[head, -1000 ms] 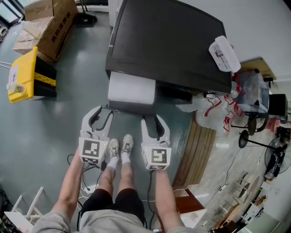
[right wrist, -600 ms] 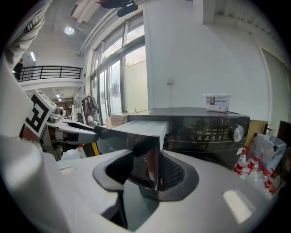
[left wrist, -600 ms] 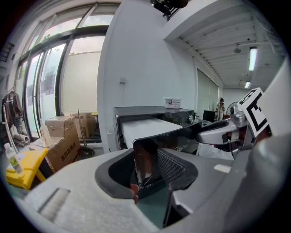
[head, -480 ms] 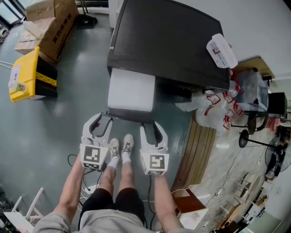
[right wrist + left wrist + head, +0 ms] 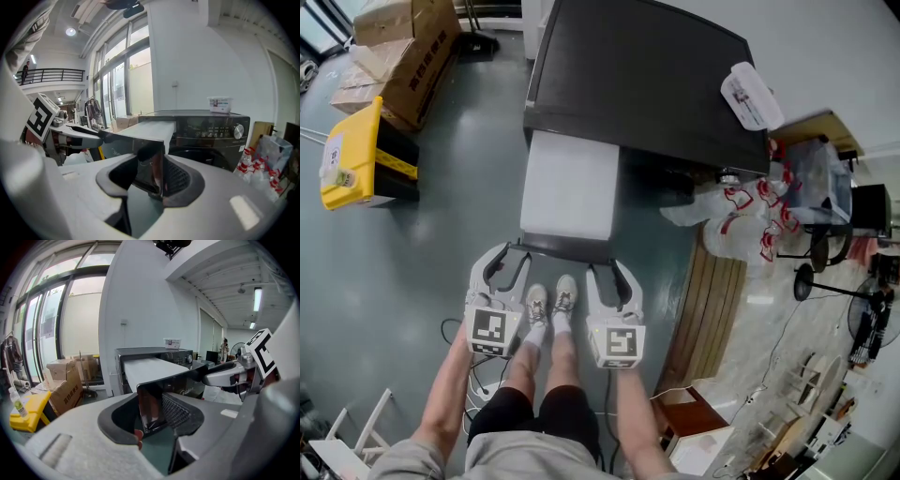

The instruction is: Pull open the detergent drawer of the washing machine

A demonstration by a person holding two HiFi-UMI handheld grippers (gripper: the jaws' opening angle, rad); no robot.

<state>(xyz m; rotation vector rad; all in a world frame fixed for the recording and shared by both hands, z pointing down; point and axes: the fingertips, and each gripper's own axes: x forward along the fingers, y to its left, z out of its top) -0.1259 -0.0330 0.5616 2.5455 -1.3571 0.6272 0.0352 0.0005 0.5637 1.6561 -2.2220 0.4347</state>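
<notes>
Your left gripper (image 5: pixel 508 255) and right gripper (image 5: pixel 609 270) each clamp the detergent drawer (image 5: pixel 570 183) by its glossy dark front panel (image 5: pixel 157 397). The drawer's flat white rectangular body juts well out of the black washing machine (image 5: pixel 647 75).

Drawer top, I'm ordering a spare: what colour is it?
The drawer top is white; head view shows it best.

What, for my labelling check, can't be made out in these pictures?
Drawer compartments: head view, only a flat white top shows.
Box label: head view, too small.
Control panel print: right gripper view, too small.
Washer door: right gripper view, right gripper covers most.
</notes>
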